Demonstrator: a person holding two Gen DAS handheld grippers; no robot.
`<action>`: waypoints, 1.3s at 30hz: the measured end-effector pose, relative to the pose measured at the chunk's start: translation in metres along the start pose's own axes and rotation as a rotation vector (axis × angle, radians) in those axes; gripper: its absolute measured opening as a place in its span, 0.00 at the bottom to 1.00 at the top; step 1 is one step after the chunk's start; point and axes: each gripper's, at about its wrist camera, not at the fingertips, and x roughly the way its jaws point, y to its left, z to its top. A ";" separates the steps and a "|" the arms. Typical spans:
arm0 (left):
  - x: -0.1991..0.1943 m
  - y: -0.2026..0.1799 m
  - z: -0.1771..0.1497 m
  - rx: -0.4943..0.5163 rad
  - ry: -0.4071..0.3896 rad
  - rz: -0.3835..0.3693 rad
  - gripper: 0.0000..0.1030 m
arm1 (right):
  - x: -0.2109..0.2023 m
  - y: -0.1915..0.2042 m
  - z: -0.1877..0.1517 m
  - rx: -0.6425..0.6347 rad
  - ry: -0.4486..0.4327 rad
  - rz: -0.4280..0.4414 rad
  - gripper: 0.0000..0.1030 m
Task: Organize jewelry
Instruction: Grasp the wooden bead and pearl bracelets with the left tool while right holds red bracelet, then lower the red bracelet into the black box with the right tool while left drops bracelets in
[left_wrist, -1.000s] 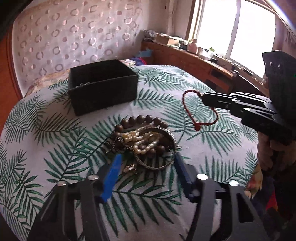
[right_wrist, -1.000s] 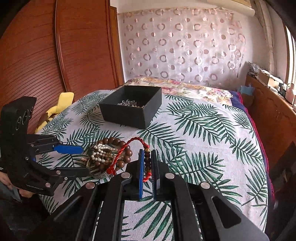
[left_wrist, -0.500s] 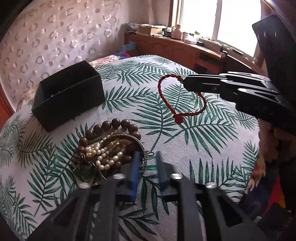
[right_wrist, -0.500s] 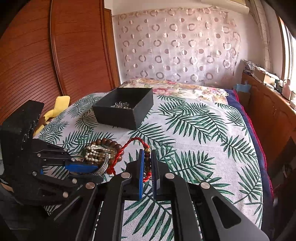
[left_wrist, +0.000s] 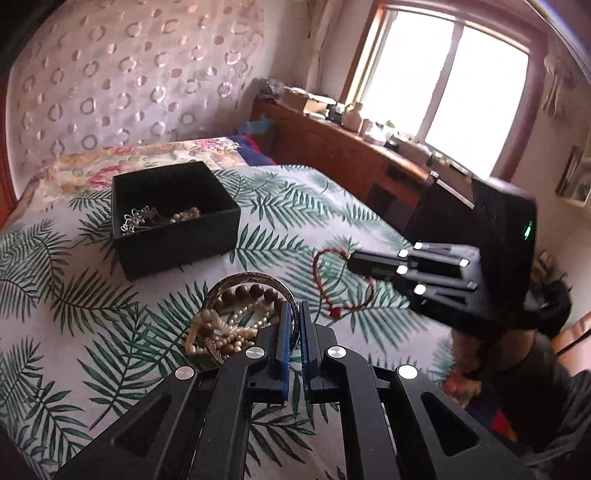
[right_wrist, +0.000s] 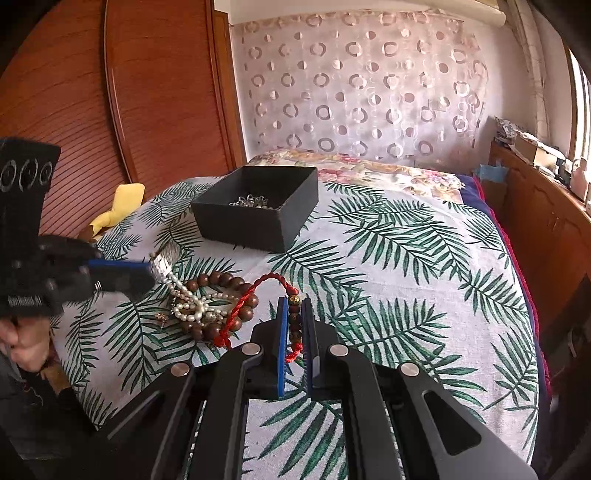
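My left gripper is shut on a silver metal bangle and lifts it off the bed; a pearl strand hangs tangled with it. The bangle also shows in the right wrist view at the left gripper's tip. My right gripper is shut on a red cord bracelet, held above the bed; it shows in the left wrist view too. A brown bead bracelet and pearls lie on the palm-print bedspread. A black open box holds silver chains and pearls.
The box stands toward the head of the bed. A wooden wardrobe is on the left, a yellow cloth at the bed's left edge. A wooden sideboard with clutter runs under the window on the right.
My left gripper closed on the silver bangle and has raised it, dragging pearls up. My right gripper still holds the red bracelet, shifted slightly.
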 end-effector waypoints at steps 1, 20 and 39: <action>-0.002 0.003 0.001 -0.016 -0.007 -0.016 0.04 | 0.001 0.001 0.000 -0.001 0.002 0.002 0.08; -0.028 0.076 0.014 -0.165 -0.065 0.054 0.04 | 0.010 0.027 0.022 -0.065 -0.006 0.027 0.08; -0.017 0.088 0.062 -0.081 -0.068 0.168 0.04 | 0.053 0.032 0.099 -0.102 -0.042 0.023 0.08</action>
